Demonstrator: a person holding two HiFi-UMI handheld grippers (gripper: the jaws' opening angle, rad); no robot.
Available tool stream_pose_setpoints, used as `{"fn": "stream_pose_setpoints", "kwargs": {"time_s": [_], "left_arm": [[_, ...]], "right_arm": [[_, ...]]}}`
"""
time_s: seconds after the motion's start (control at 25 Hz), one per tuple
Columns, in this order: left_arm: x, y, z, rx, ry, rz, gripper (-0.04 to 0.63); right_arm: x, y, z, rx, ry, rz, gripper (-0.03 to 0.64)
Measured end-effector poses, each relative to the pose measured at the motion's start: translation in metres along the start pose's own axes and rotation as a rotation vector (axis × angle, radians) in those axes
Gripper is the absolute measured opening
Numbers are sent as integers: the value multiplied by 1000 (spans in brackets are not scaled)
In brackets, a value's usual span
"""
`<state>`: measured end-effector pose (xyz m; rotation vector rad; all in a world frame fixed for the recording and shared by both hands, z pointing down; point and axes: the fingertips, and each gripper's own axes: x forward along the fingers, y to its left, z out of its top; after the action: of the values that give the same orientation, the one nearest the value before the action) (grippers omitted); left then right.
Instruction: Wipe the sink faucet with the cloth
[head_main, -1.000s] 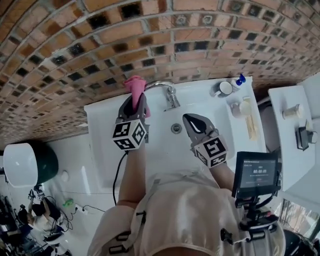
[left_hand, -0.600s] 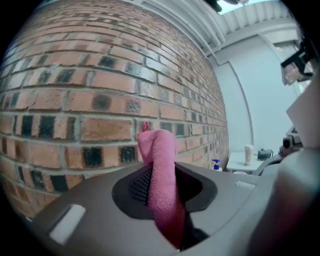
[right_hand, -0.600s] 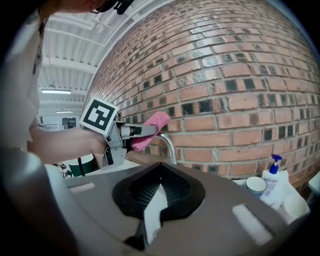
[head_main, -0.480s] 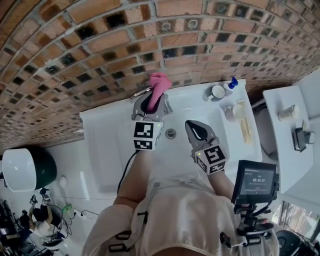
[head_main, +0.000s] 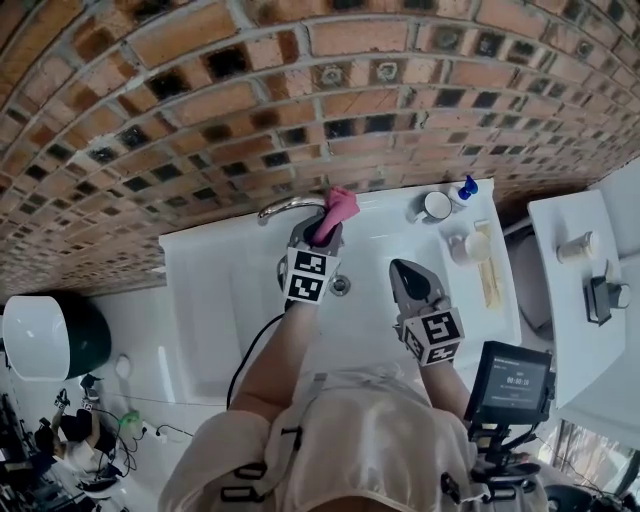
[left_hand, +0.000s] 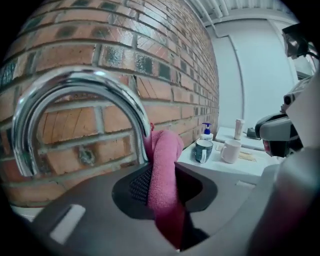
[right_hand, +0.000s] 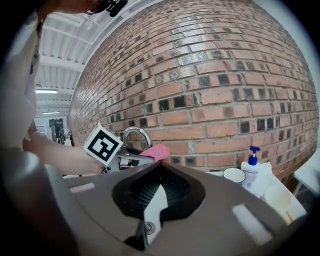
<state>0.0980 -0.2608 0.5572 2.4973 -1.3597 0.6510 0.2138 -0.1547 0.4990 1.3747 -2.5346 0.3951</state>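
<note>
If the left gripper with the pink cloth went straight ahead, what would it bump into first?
Probably the faucet: the cloth held by the left gripper sits right beside its curved spout; the brick wall lies behind.

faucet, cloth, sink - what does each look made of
Faucet: metal, apparently chrome-plated. The curved spout is mirror-bright with sharp highlights.
Cloth: soft pink textile, possibly microfibre. It has a fuzzy matte nap and folds limply.
Sink: smooth, glossy white, likely ceramic or enamel, though the look alone can't settle which.
</note>
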Motion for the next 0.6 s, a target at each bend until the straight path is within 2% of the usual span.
{"fn": "stream_pose_setpoints", "kwargs": {"time_s": [0.12,0.2,0.4,0.6], "left_arm": [[0,1,-1,-11,4,-4,95],[-6,0,9,-22,-29,-6,95],[-50,-1,59,-11,-175,-1,95],[-121,11,106,45,-343,73,95]], "right_arm": [[4,-1,0,3,2,8,-9],[7,3,1,-3,2,21,-9],[15,26,18,-40,-24,68,-9],[21,58,38,-86,-53,124,-9]]}}
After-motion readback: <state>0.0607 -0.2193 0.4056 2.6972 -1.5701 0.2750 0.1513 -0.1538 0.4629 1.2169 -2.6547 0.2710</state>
